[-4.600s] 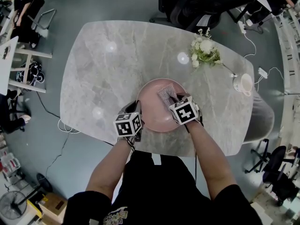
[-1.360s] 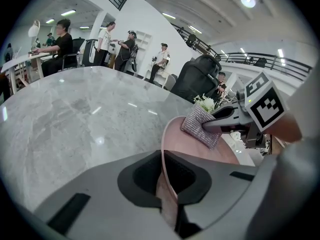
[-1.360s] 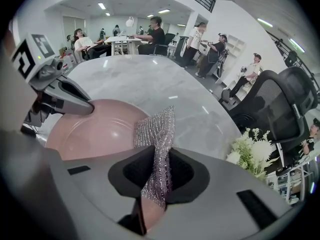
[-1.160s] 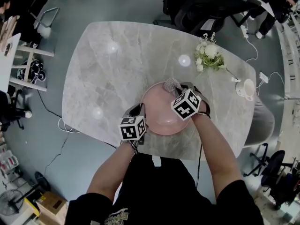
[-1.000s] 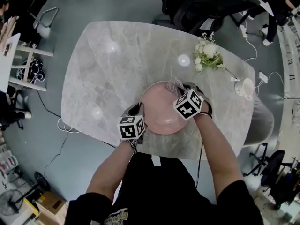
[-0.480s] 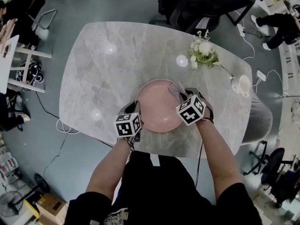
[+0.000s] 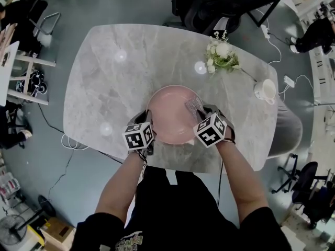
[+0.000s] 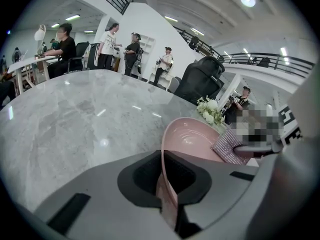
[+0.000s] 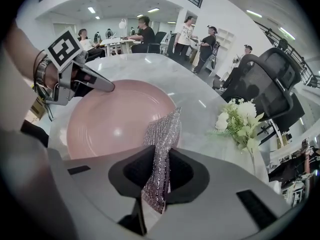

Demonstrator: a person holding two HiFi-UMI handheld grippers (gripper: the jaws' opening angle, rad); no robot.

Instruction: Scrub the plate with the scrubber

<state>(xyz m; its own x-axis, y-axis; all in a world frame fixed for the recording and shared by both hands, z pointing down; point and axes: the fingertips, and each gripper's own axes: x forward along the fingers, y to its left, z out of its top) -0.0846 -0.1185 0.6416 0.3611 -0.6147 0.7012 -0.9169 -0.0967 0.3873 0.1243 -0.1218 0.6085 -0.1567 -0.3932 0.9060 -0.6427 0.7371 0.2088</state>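
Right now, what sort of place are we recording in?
Probably an open-plan office or lab hall, not a kitchen: black office chairs beside the marble-look table, people at desks in the background, and a mezzanine railing overhead.

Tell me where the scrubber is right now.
In the head view, the scrubber is clamped in the right hand-held gripper, over the right side of the pink plate.

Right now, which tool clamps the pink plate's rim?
The left tool; it pinches the round pink plate; the right tool holds a silvery mesh scrubber instead.
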